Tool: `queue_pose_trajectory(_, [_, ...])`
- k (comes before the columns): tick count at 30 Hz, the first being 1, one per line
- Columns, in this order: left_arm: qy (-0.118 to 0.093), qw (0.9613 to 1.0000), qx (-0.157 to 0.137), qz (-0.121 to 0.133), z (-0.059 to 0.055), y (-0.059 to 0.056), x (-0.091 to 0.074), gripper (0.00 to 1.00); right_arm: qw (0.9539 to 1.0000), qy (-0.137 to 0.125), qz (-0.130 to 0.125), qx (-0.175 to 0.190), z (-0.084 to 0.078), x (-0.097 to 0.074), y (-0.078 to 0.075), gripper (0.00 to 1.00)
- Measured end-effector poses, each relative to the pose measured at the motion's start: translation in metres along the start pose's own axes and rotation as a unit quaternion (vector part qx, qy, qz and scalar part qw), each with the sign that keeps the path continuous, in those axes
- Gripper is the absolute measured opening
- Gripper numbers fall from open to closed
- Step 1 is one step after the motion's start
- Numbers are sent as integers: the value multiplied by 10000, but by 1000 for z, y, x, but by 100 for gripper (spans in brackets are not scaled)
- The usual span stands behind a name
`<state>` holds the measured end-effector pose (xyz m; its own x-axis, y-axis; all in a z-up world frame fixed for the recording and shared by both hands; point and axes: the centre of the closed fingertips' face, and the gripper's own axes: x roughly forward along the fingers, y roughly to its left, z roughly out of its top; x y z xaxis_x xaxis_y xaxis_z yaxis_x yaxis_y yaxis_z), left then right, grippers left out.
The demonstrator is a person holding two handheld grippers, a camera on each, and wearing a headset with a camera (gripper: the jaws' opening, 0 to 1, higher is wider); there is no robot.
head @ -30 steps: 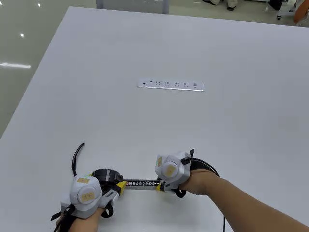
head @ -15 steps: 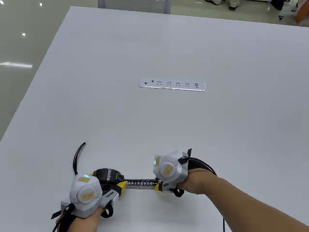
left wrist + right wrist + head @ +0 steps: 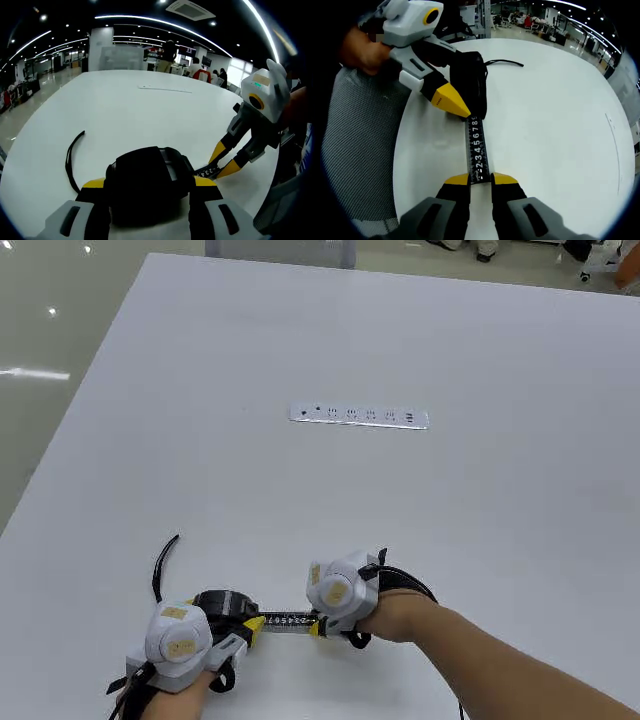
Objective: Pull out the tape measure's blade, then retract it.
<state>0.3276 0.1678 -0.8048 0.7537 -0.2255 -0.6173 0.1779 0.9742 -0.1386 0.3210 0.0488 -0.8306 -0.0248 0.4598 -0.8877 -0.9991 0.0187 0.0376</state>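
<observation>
The case [image 3: 222, 602] lies on the table [image 3: 400, 340] at the lower left of the head view and is clamped between the jaws of the left gripper [image 3: 236, 628]. The right gripper [image 3: 480, 178] is closed on the free end of the blade [image 3: 476, 145], at the bottom centre of the right gripper view. A short length of blade is exposed between the case and the right gripper and lies low over the table.

Recommended handling, as judged from this position:
- The case is to be held firm and level.
- The blade is to be guided in line with the case mouth, without twist, so that kinking or binding is avoided.
- On retraction, the blade end is best escorted under grip, not released to snap back.

Markings: the numerals 2 to 9 are legible on the blade in the right gripper view. No brand can be read on the case. A strap [image 3: 160, 565] curves away up-left of the case. Lettering on the power strip [image 3: 359, 416], well apart at centre frame, is too small to read.
</observation>
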Motion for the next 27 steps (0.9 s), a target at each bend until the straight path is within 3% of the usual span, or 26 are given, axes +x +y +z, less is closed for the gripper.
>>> queue_pose_trajectory(27, [33, 9999, -81, -75, 0, -1, -1, 60, 9995, -281, 99, 60, 28, 12, 4, 14])
